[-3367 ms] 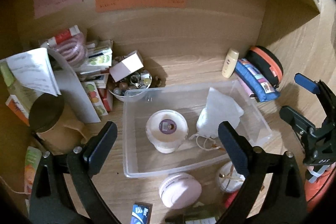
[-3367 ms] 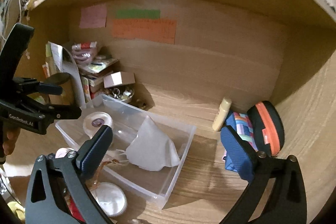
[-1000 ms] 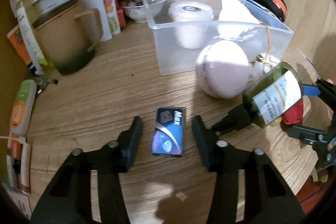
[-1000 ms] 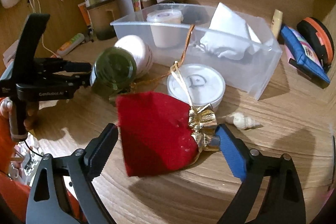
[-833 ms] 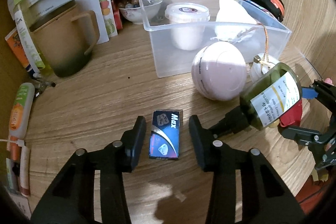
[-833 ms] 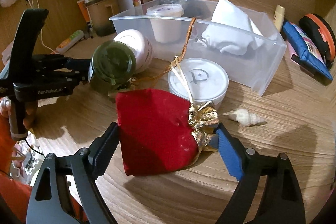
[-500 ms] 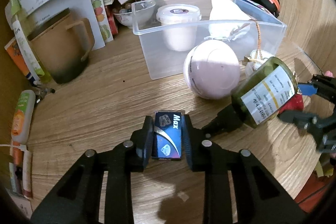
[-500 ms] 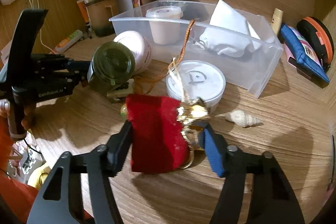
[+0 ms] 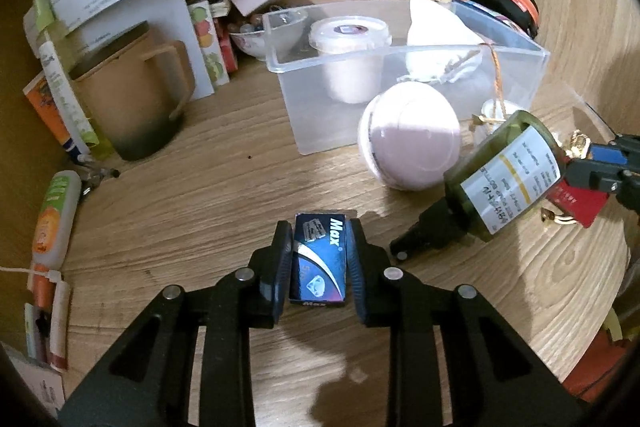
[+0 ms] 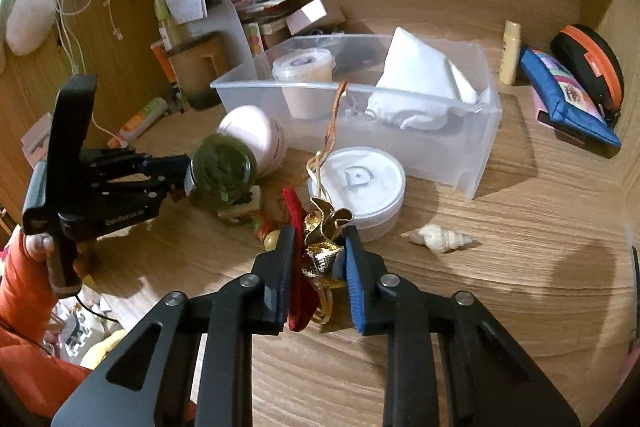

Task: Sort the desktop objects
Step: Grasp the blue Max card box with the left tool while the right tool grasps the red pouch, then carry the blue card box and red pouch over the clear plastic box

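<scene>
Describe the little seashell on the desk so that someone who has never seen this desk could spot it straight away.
Start at the clear plastic bin in the middle of the wooden desk. In front of it sits a flat round white tub, and just right of that tub lies the seashell. It is the only small, cream, spiral-pointed thing there, lying alone on bare wood.

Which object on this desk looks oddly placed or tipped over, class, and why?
The green bottle lies tipped on its side on the desk, black cap toward the left gripper, rather than upright. The pink round case beside the clear bin also rests on its edge.
</scene>
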Tool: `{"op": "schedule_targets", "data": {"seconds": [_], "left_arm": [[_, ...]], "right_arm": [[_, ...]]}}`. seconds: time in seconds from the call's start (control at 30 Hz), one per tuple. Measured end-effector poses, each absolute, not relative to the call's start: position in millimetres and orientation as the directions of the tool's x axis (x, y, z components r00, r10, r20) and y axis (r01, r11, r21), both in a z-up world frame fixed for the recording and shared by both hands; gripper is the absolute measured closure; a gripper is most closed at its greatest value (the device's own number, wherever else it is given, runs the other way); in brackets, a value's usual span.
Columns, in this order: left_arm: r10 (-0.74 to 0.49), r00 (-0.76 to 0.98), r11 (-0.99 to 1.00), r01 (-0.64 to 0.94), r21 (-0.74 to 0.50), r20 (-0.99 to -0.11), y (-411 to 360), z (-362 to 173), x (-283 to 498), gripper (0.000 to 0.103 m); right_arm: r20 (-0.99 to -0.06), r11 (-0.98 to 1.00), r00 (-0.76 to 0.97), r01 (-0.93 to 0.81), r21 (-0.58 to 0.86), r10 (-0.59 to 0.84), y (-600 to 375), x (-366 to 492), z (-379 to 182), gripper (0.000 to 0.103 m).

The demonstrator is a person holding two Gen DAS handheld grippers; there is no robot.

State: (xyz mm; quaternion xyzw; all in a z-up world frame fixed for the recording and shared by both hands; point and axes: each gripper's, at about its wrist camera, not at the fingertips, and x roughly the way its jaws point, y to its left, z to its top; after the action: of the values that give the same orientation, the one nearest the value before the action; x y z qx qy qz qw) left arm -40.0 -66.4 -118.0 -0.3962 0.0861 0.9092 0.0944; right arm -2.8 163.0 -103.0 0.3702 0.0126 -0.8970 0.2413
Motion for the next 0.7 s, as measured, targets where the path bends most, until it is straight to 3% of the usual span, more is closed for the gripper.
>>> {"op": "schedule_targets", "data": {"seconds": [0.7], "left_arm": [[0.141, -0.779, -0.985, -0.174, -0.007, -0.611, -86, -64, -33, 0.076]], "right_arm": [[-0.544, -0.902, -0.740, 0.424, 0.079, -0.395, 180, 6, -44, 0.082]]}}
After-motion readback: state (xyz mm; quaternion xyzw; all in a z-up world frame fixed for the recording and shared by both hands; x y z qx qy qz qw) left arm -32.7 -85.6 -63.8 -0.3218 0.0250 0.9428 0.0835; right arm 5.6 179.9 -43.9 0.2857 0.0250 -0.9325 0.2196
